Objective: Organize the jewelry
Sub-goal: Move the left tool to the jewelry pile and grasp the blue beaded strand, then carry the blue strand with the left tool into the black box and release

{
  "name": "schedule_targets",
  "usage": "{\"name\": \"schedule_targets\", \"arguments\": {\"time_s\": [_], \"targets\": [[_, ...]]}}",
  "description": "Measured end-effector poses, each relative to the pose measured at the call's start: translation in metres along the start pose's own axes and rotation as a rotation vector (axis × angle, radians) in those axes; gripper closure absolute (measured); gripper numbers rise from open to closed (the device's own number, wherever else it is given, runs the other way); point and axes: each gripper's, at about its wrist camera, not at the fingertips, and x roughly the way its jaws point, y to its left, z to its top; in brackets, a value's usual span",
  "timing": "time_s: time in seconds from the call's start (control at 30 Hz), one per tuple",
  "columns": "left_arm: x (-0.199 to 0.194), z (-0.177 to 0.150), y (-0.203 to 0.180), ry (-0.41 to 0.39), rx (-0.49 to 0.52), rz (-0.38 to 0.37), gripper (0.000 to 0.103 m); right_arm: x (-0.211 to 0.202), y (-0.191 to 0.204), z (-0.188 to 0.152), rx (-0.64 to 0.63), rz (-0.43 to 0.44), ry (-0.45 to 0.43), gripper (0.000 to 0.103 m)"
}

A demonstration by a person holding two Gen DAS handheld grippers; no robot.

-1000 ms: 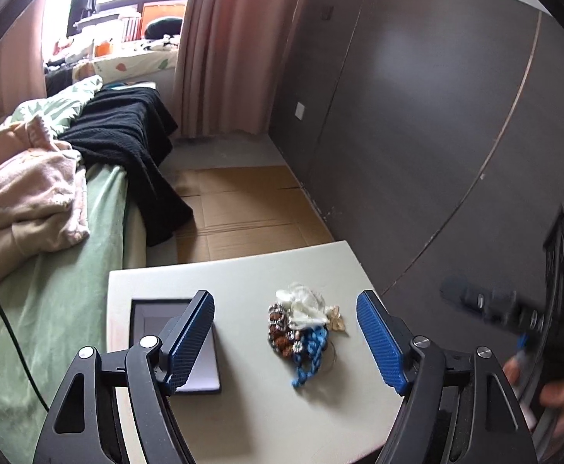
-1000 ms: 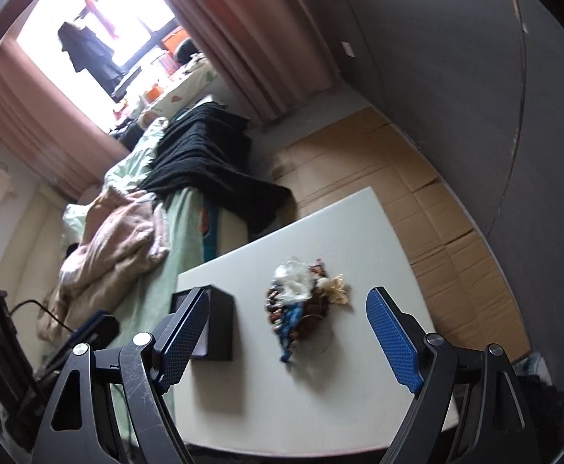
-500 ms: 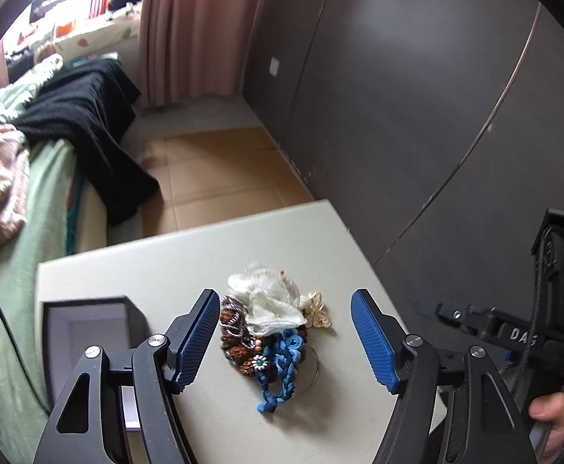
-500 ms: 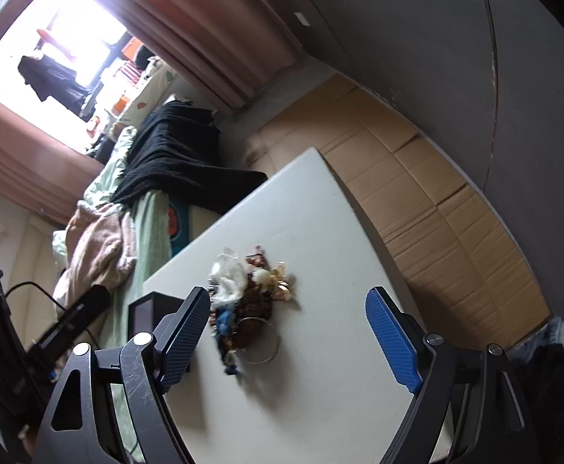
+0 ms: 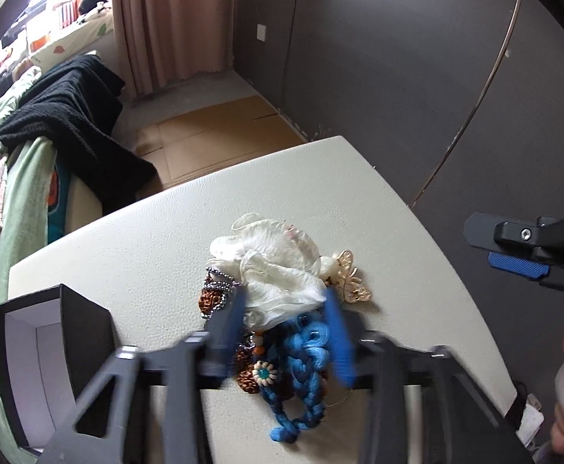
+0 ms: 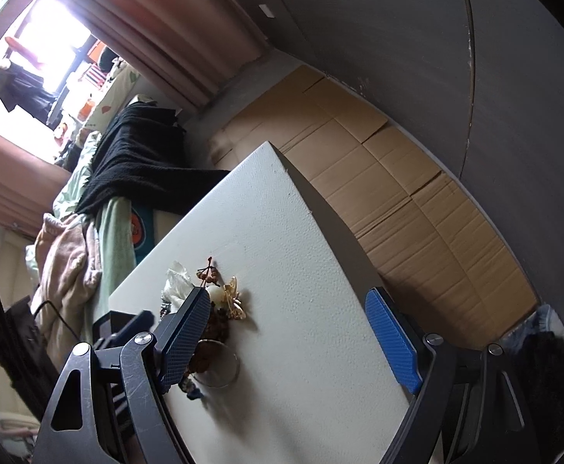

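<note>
Left hand-held gripper [image 5: 287, 319] angled steeply down, jaws closing around jewelry pile [image 5: 282, 309] on desk [image 5: 146, 247]; right hand-held gripper [image 6: 293, 338] wide, empty.

The table [image 5: 135, 247] was off-white with a fine pebbled grain. On it, the jewelry heap [image 5: 282, 301] mixed colours: a creamy white gauze piece [image 5: 278, 266], a bright blue braided cord [image 5: 301, 371], russet-brown beads [image 5: 210, 299] and a gold butterfly ornament [image 5: 349, 280]. The box [image 5: 50, 352] was black outside and pale grey within. The left claw [image 5: 286, 332] and the right claw [image 6: 293, 344] each had a dark grey frame and ribbed blue pads. The curtain [image 5: 166, 19] was dusty pink, the wall [image 5: 398, 58] dark grey.
</note>
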Motion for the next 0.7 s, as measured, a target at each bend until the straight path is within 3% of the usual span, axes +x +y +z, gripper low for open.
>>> {"name": "schedule_targets", "arguments": {"time_s": [0.03,0.07,0.23,0.57,0.6,0.7], "targets": [[-0.002,0.002,0.004,-0.004,-0.005,-0.012,0.093,0.0,0.001,0.0,-0.001,0.0,0.001,0.019],[-0.003,0.005,0.009,-0.014,-0.016,-0.009,0.102,0.0,0.001,0.0,-0.001,0.001,0.0,0.019],[-0.03,0.01,0.032,-0.082,-0.101,-0.09,0.102,0.0,0.008,-0.002,-0.009,-0.001,0.001,0.019],[-0.083,0.002,0.054,-0.157,-0.171,-0.087,0.102,0.003,0.037,-0.019,-0.075,0.057,0.037,0.019],[-0.089,0.001,0.057,-0.165,-0.177,-0.086,0.102,0.004,0.043,-0.022,-0.089,0.065,0.035,0.02],[-0.101,-0.003,0.064,-0.183,-0.192,-0.078,0.102,0.013,0.062,-0.028,-0.144,0.082,0.049,0.038]]}}
